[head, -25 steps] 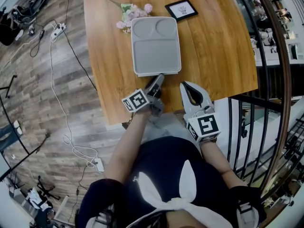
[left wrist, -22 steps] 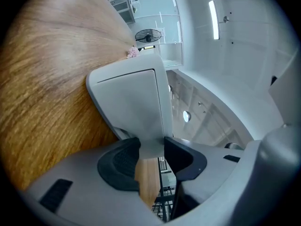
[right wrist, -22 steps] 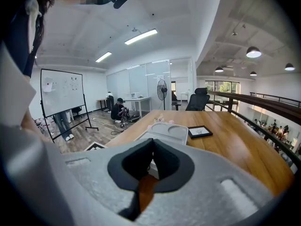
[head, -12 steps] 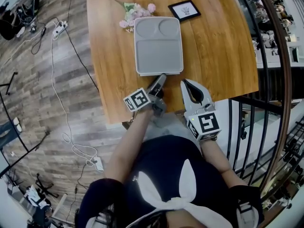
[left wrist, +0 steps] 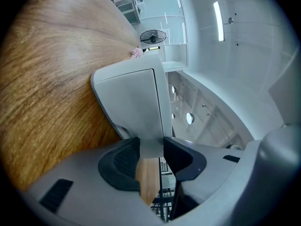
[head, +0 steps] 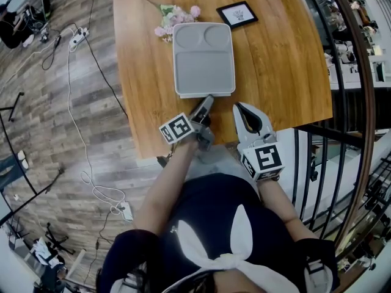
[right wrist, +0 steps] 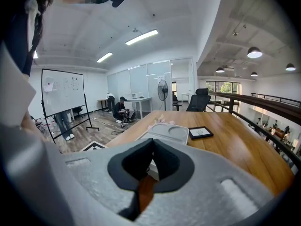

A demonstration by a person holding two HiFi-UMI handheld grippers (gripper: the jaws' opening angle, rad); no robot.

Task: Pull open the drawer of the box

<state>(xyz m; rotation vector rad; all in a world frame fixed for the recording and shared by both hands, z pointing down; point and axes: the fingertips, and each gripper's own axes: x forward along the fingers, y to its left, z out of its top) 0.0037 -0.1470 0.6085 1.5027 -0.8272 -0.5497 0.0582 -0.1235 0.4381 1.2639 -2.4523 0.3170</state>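
Observation:
A flat grey box (head: 203,57) with rounded corners lies on the wooden table (head: 281,66); its near end faces me. My left gripper (head: 206,102) reaches level to that near end. In the left gripper view the box (left wrist: 134,102) fills the middle, and the drawer's grey front tab (left wrist: 151,145) sits between the dark pads of the left gripper (left wrist: 151,152), which have just been closing onto it. My right gripper (head: 240,107) rests beside the box's near right corner with its tips together and nothing in them. From the right gripper (right wrist: 153,142) view the box (right wrist: 167,133) lies just ahead.
A small black picture frame (head: 236,13) and a bunch of pink flowers (head: 170,18) lie past the box. The table's near edge is under my grippers. A black railing (head: 342,133) runs on the right, and cables (head: 79,133) lie on the floor to the left.

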